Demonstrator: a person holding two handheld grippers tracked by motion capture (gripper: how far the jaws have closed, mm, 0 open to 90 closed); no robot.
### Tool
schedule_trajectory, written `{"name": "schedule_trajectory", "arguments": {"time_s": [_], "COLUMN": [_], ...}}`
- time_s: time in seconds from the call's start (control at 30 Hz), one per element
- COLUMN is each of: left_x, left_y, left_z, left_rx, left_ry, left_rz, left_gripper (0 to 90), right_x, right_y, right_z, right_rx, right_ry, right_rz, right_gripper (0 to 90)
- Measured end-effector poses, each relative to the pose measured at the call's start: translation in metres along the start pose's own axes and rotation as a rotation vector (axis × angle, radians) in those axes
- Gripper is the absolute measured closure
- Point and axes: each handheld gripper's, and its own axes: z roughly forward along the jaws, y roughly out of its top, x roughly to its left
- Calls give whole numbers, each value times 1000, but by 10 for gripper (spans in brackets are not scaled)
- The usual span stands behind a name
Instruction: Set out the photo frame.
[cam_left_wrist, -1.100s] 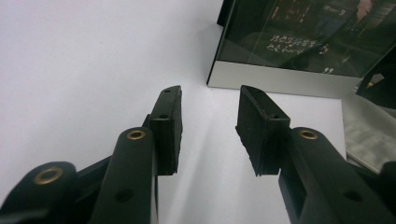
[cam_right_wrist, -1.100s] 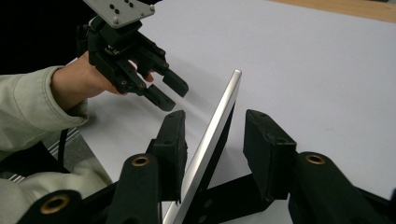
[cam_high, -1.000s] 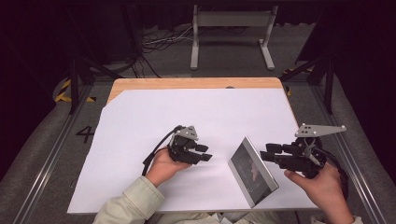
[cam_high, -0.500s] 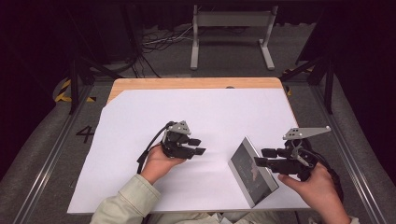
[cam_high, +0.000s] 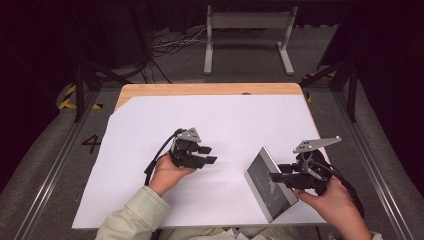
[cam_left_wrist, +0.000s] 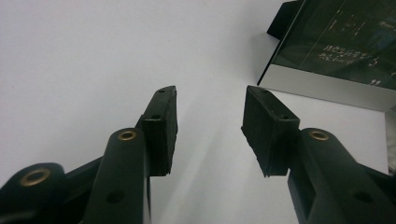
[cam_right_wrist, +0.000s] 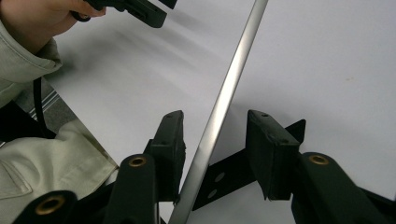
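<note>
- Since a second ago the left gripper (cam_high: 207, 154) has drifted slightly left, away from the framed panel (cam_high: 270, 182); the right gripper (cam_high: 276, 176) has edged down along the panel's right side.
- Left jaws have just been opening: moderately apart, nothing between them, white sheet (cam_high: 150, 125) beneath.
- Right jaws have just been closing, still apart; the panel's silver edge (cam_right_wrist: 219, 112) runs between the pads, touching neither clearly.
- The left gripper view shows faint print on the panel's dark face (cam_left_wrist: 345, 37).
- Panel stands tilted at the sheet's near right, well apart from the left gripper.
</note>
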Motion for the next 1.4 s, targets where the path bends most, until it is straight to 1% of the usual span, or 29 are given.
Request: {"name": "schedule_trajectory", "arguments": {"time_s": [0.1, 0.17, 0.2, 0.27, 0.4, 0.43, 0.5, 0.57, 0.63, 0.8, 0.93, 1.07, 1.2, 1.4], "left_x": [0, 0, 0, 0, 0, 0, 1, 1, 2, 2, 2, 3, 6, 10], "left_y": [0, 0, 0, 0, -1, -1, -1, -1, -1, -1, -1, -2, -4, -6], "left_z": [0, 1, 1, 2, 1, 1, 1, 1, 0, -1, -2, -4, -8, -13], "left_rx": [-1, 4, 7, 10, 6, 6, 5, 4, -1, 0, -7, -7, -14, -21], "left_ry": [-1, 0, 1, 3, 2, 1, 2, 4, 5, 5, 10, 14, 25, 34], "left_rz": [-2, -3, -2, -2, -6, -8, -12, -13, -12, -17, -17, -19, -29, -43], "left_gripper": [554, 548, 548, 545, 543, 542, 538, 536, 536, 536, 537, 537, 537, 536], "right_x": [1, 4, 4, 7, 9, 10, 11, 7, 6, 8, 11, 10, 9, 2], "right_y": [0, 1, 1, 2, 2, 2, 3, 3, 3, 4, 5, 7, 11, 21], "right_z": [1, 1, 1, 1, 1, 0, -2, -2, -2, -1, -4, -9, -11, -14], "right_rx": [2, 4, 4, 8, 10, 13, 12, 6, 3, 4, -5, -25, -23, -18], "right_ry": [0, 0, 0, -26, -54, -68, -110, -62, -64, -65, -90, -75, -70, -56], "right_rz": [-2, -12, -12, -16, -3, 4, 14, 37, 42, 26, 5, -9, -22, -48], "right_gripper": [610, 672, 672, 687, 731, 763, 827, 838, 838, 840, 841, 841, 841, 841]}}
